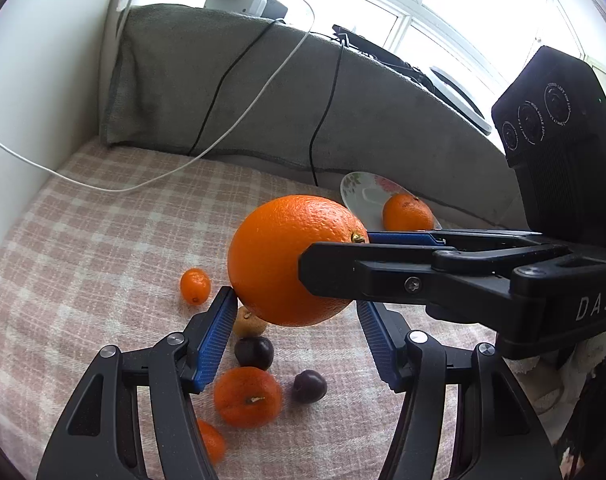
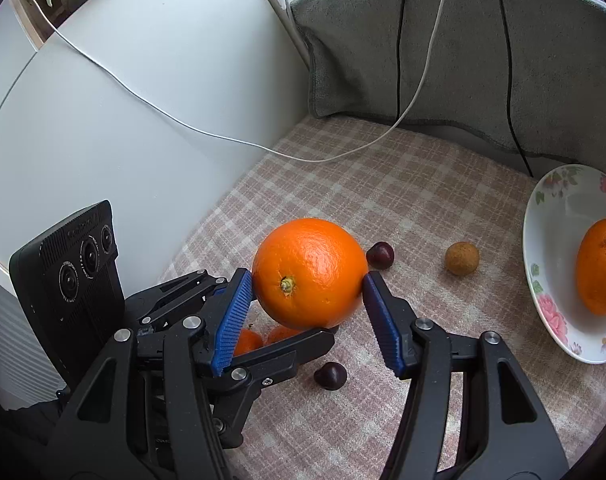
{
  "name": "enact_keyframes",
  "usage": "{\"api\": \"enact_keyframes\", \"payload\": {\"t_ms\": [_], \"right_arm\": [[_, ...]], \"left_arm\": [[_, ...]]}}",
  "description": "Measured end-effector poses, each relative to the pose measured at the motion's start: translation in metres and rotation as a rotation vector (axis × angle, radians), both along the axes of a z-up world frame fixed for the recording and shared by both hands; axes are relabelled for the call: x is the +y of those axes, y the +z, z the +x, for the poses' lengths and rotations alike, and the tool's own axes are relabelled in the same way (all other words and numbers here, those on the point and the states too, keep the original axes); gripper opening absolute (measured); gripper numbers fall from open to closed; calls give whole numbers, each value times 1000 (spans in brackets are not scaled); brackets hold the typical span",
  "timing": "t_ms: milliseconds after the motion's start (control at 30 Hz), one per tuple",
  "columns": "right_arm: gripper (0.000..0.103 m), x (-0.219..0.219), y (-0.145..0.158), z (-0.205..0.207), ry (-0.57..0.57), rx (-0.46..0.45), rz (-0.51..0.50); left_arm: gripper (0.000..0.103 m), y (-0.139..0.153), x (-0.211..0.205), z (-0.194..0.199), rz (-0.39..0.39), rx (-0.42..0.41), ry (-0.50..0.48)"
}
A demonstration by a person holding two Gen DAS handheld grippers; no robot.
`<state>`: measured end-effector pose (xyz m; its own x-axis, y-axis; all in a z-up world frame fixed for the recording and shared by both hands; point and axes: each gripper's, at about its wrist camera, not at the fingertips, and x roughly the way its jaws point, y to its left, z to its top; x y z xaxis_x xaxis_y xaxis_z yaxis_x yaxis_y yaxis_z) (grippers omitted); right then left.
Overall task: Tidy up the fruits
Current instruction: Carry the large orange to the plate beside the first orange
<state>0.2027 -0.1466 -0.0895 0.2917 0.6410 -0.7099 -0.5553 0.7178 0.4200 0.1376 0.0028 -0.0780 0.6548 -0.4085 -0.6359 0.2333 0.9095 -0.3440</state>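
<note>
In the left wrist view, the big orange (image 1: 291,260) sits in the middle of the frame, lifted above the checked blanket (image 1: 103,240). The left gripper (image 1: 297,320) has its jaws on both sides of it: the left blue pad touches the fruit, while the right pad is hidden behind the right gripper (image 1: 335,256), which comes in from the right edge and clamps the same orange. Below the orange lie a mandarin (image 1: 247,398), two dark cherries (image 1: 254,353) and a small brown fruit (image 1: 247,322); a small orange fruit (image 1: 195,286) is to the left. The flowered plate (image 1: 363,190), right of centre, carries another orange (image 1: 407,213). In the right wrist view, the big orange (image 2: 309,274) is in the centre, and the right gripper (image 2: 307,286) grips it with both blue pads pressed on its sides. The left gripper (image 2: 287,340) reaches under it from the lower left. The plate (image 2: 543,240) stands at the right edge, well apart.
</note>
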Motion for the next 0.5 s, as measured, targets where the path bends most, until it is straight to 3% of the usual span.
{"api": "enact_keyframes", "payload": {"t_ms": [500], "right_arm": [[61,-67,14,12,-112,-41,10]], "left_arm": [[61,13,-57,27,-2,-30,-90]]}}
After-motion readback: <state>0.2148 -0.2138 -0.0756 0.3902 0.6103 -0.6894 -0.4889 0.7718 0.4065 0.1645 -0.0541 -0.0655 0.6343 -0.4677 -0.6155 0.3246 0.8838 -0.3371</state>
